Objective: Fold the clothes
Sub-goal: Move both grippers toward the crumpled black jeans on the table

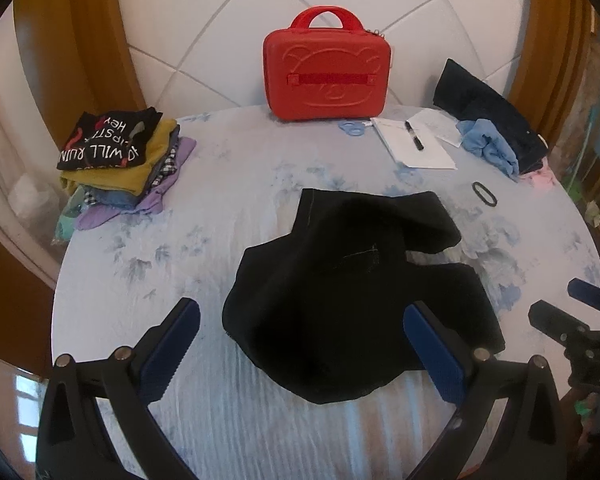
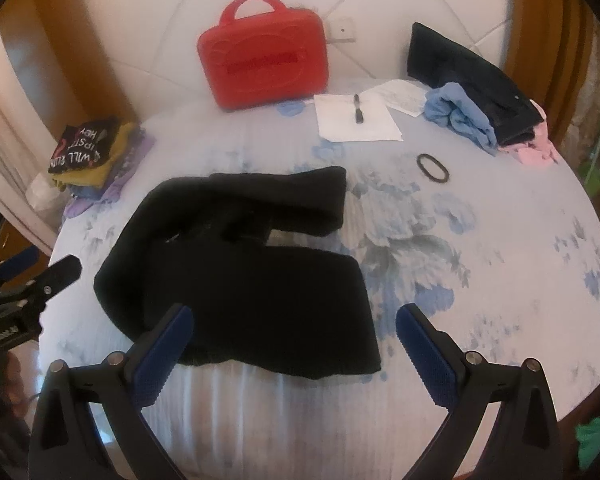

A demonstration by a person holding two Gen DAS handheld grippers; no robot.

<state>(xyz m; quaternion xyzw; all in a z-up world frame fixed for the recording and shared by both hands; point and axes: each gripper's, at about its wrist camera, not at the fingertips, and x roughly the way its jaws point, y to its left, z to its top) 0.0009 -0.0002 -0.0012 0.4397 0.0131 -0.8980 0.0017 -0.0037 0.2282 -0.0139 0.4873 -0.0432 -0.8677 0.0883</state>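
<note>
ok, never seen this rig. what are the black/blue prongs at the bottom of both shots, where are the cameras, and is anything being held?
Those prongs are hand-held two-finger grippers, one in each of a person's hands; no robot arm. Each carries a fisheye camera looking forward along its fingers, so each picture shows its own gripper at the bottom. In the left view that is the left gripper, with the right one peeking in at the edge; in the right view, the right gripper.

Both stand open and hold nothing. Between them on the flowered tablecloth lies a black garment, partly folded. Further back: a stack of folded clothes, a red case, papers with a pen, a black hair tie and a pile of unfolded clothes.
</note>
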